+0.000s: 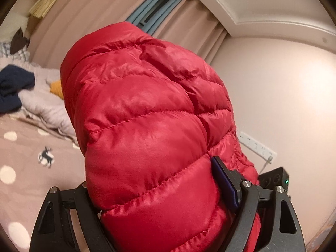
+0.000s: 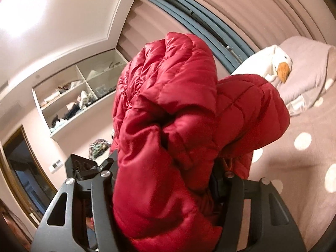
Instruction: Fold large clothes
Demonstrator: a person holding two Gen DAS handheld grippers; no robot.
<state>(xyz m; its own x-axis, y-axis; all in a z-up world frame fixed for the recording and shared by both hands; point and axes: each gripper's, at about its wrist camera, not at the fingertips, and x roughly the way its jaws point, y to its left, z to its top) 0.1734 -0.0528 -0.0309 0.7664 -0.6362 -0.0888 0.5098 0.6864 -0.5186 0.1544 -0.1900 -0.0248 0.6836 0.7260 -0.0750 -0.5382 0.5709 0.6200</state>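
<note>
A red quilted puffer jacket [image 1: 142, 109] fills the middle of the left wrist view, lifted above the bed. My left gripper [image 1: 155, 189] is shut on a thick fold of it; the blue pad of the right finger [image 1: 224, 184] presses into the fabric, and the other finger is hidden behind it. In the right wrist view the same jacket [image 2: 168, 109] is bunched up, with a part of it drooping to the right. My right gripper [image 2: 166, 178] is shut on that bunch, and its fingertips are buried in the cloth.
Below lies a bed with a mauve polka-dot sheet [image 1: 23, 153]. A pile of grey and navy clothes [image 1: 25, 92] sits at its far end. A white goose plush [image 2: 275, 63] rests on a pillow. Wall shelves [image 2: 69, 96], curtains [image 1: 189, 21] and a wall socket strip [image 1: 258, 147] surround it.
</note>
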